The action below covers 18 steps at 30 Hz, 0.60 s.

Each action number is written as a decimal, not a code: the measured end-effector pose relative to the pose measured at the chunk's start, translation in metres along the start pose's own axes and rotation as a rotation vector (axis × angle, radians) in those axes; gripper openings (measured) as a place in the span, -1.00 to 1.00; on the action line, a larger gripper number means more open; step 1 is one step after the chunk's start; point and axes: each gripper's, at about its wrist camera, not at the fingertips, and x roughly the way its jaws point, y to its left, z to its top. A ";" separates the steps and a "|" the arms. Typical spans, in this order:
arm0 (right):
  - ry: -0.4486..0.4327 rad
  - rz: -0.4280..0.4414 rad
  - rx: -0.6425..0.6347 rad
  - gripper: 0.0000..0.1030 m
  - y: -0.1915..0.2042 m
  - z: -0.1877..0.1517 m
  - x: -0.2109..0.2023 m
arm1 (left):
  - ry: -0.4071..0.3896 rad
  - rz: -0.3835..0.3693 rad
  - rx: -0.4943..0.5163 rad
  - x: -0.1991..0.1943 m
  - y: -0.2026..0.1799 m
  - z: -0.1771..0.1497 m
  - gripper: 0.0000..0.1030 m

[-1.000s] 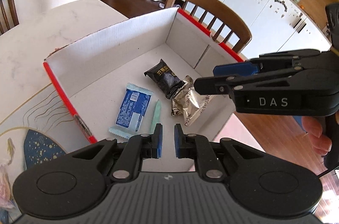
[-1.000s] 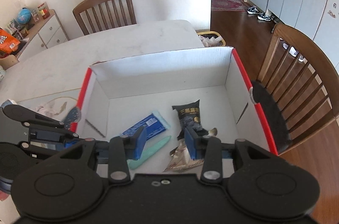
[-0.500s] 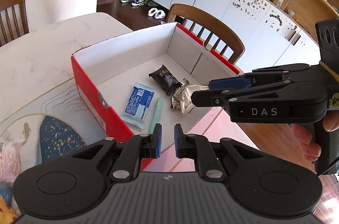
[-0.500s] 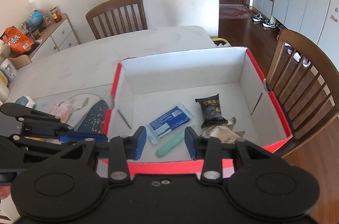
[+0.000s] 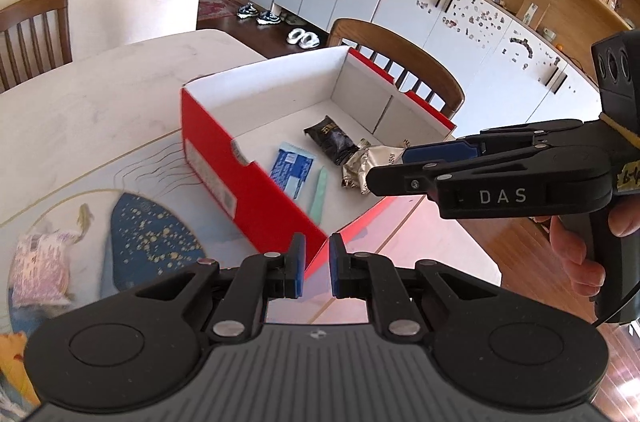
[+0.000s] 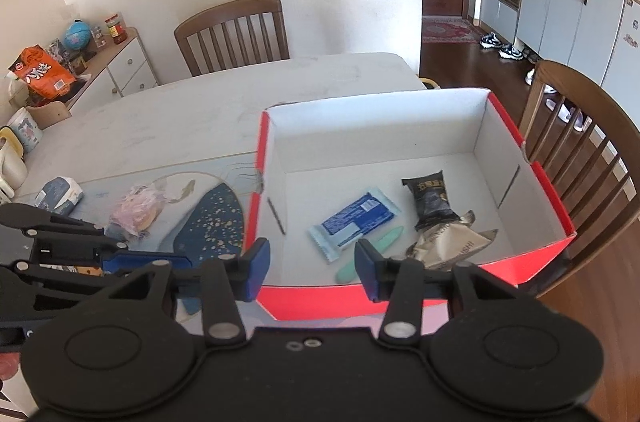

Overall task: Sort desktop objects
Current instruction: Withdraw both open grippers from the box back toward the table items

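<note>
The red box (image 6: 416, 296) sits on the surface (image 6: 168, 118), holding a blue packet (image 6: 354, 220), a black packet (image 6: 432, 200), a silver packet (image 6: 456, 242) and a green stick (image 6: 370, 254). The left tool (image 5: 317, 272) is empty, its jaws drawn in to a narrow gap. The right tool (image 6: 312, 268) has just been opening and stands spread with nothing between its pads. Only the right view shows the pink packet (image 6: 134, 208) clearly and a white-blue pack (image 6: 60, 192); only the left view shows a hand (image 5: 580, 246) gripping the right tool.
</note>
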 end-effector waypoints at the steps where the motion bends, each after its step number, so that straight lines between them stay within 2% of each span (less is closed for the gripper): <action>1: -0.003 0.001 0.000 -0.06 0.004 0.000 0.000 | -0.004 0.001 -0.004 -0.003 0.002 -0.002 -0.80; 5: -0.016 0.008 -0.014 0.06 0.019 -0.003 -0.001 | -0.019 0.006 -0.011 -0.016 0.012 -0.011 -0.79; 8: -0.036 0.006 -0.039 0.32 0.032 -0.004 -0.002 | -0.027 0.017 -0.030 -0.023 0.022 -0.017 -0.67; 11: -0.044 0.015 -0.051 0.32 0.044 -0.004 -0.002 | -0.033 0.015 -0.054 -0.031 0.033 -0.024 -0.07; 12: -0.043 0.015 -0.055 0.32 0.048 -0.004 -0.001 | -0.033 0.015 -0.058 -0.033 0.036 -0.026 0.25; 13: -0.040 0.018 -0.056 0.32 0.051 -0.004 0.001 | -0.035 0.015 -0.059 -0.036 0.038 -0.029 0.32; 15: -0.035 0.024 -0.059 0.32 0.058 -0.004 0.003 | -0.040 0.020 -0.066 -0.041 0.044 -0.034 0.32; 18: -0.029 0.035 -0.064 0.34 0.068 -0.005 0.006 | -0.047 0.023 -0.082 -0.047 0.054 -0.041 0.59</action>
